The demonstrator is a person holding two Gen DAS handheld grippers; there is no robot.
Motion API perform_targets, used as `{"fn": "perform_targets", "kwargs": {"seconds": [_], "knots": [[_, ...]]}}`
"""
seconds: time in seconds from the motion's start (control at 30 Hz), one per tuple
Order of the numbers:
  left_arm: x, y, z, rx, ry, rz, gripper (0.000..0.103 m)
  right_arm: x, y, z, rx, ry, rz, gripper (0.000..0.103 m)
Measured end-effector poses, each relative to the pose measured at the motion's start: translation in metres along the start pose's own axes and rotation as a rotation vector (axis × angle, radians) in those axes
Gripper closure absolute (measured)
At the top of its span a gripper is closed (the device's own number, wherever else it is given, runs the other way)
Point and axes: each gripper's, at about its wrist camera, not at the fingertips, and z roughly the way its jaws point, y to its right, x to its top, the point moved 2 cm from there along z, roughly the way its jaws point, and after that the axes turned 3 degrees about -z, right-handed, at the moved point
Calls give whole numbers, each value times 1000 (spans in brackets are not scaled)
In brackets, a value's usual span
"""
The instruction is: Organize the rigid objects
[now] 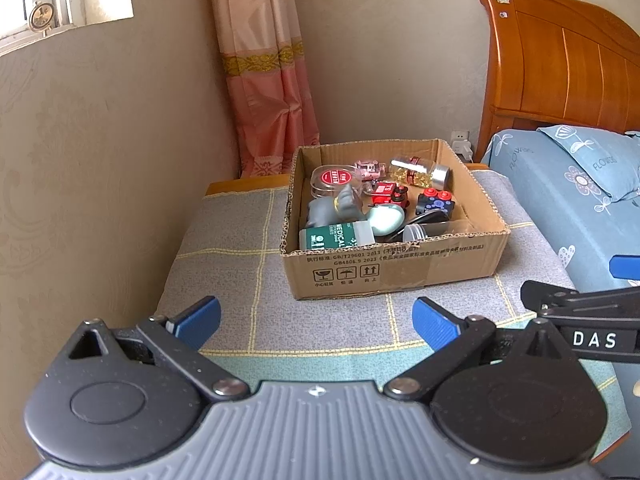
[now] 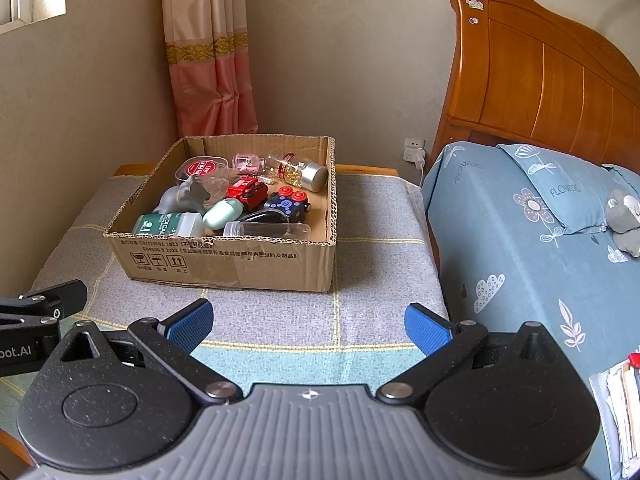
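Note:
An open cardboard box [image 1: 400, 268] [image 2: 224, 260] stands on a cloth-covered table. It holds several small items: a green medical bottle [image 1: 336, 236] [image 2: 168, 224], a red toy car [image 1: 390, 194] [image 2: 248, 192], a dark blue toy with red knobs [image 1: 434, 200] [image 2: 288, 204], a glass jar of yellow capsules [image 1: 420, 170] [image 2: 296, 170], a round red-lidded case [image 1: 334, 178] [image 2: 202, 168], a mint egg-shaped case [image 1: 386, 216] [image 2: 222, 212]. My left gripper [image 1: 316, 320] is open and empty in front of the box. My right gripper [image 2: 308, 322] is open and empty, also short of the box.
The table's grey checked cloth [image 1: 240, 280] [image 2: 380, 260] lies around the box. A bed with blue bedding [image 1: 580, 208] [image 2: 540, 240] and wooden headboard [image 2: 540, 80] borders the right. Walls and a pink curtain [image 1: 264, 80] stand behind. Papers [image 2: 620, 408] lie lower right.

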Motion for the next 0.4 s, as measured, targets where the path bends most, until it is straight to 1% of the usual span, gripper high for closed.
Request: {"fn": "perform_targets", "kwargs": {"seconds": [0.4], "knots": [[-1,0,-1,-1,-1,0,1,0,1,0,2,1,4,0]]}}
